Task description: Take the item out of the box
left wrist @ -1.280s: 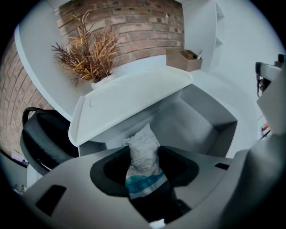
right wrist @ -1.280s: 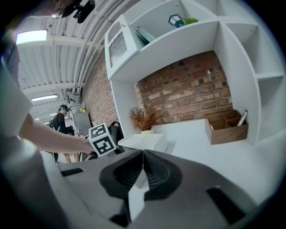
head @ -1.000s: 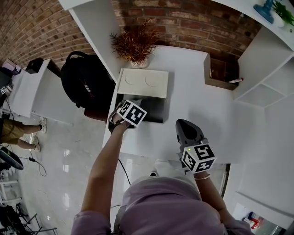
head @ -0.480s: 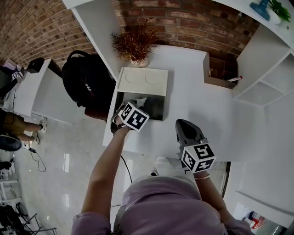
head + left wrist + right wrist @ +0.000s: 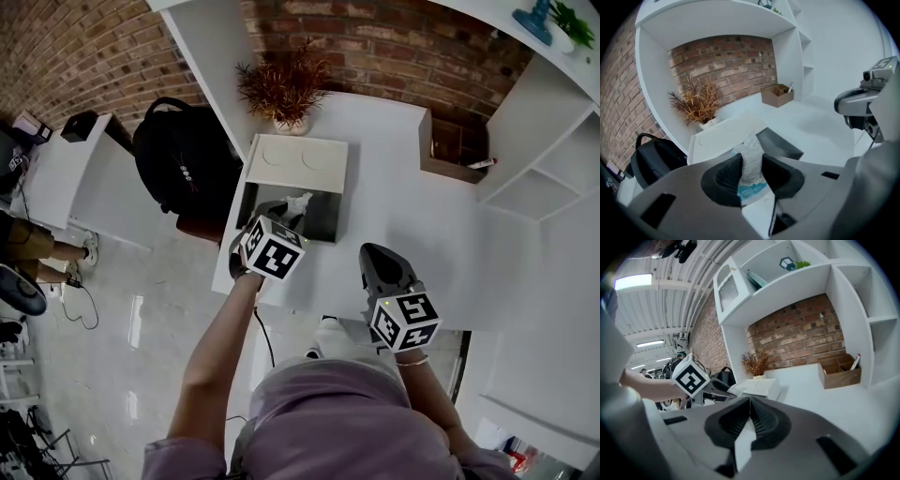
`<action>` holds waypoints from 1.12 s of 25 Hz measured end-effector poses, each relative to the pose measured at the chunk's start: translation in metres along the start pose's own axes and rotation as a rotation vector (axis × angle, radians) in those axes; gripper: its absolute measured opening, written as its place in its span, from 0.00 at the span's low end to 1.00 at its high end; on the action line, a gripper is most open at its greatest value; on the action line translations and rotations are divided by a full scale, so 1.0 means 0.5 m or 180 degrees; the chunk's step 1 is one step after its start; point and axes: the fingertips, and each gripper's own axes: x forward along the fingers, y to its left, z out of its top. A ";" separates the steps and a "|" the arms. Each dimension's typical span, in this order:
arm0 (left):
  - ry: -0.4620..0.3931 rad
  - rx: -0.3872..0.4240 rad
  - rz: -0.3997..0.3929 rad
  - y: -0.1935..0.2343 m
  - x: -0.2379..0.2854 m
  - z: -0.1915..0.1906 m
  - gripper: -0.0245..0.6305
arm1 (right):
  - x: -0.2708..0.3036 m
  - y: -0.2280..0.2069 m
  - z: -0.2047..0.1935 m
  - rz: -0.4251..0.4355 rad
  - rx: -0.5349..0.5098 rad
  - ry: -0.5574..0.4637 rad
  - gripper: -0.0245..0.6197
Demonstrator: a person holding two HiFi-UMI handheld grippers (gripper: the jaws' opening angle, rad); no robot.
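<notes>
A dark box (image 5: 323, 223) with its cream lid (image 5: 300, 164) folded back stands on the white desk (image 5: 422, 225). My left gripper (image 5: 284, 212) hangs over the box's front left, shut on a crumpled white packet with blue print (image 5: 299, 202). In the left gripper view the packet (image 5: 751, 152) stands upright, pinched between the pads of the left gripper (image 5: 751, 169), above the box (image 5: 782, 143). My right gripper (image 5: 373, 251) hovers over the desk's front edge, right of the box. Its jaws (image 5: 749, 420) are shut with nothing in them.
A potted dry plant (image 5: 281, 89) stands behind the box. A brown wooden organiser (image 5: 452, 150) with a pen sits at the back right, under white shelves (image 5: 539, 141). A black backpack (image 5: 183, 159) rests left of the desk. A person's legs (image 5: 37, 244) show far left.
My left gripper has come up and toward me from the box, and the white packet now shows above the box's opening. The right gripper has stayed put.
</notes>
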 end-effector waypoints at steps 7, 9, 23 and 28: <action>-0.0262 -0.0213 0.0013 -0.009 -0.056 0.018 0.24 | 0.003 0.009 0.003 0.0051 -0.0027 -0.0008 0.04; -0.0331 -0.0298 0.0021 -0.010 -0.071 0.020 0.24 | 0.004 0.010 0.003 0.0062 -0.0031 -0.0001 0.04; -0.0621 -0.1074 0.0082 -0.015 -0.142 -0.032 0.24 | 0.019 0.032 0.015 0.0148 -0.0101 -0.0008 0.04; -0.0644 -0.1321 0.0103 -0.018 -0.159 -0.061 0.24 | 0.022 0.040 0.014 0.0183 -0.0121 0.0006 0.04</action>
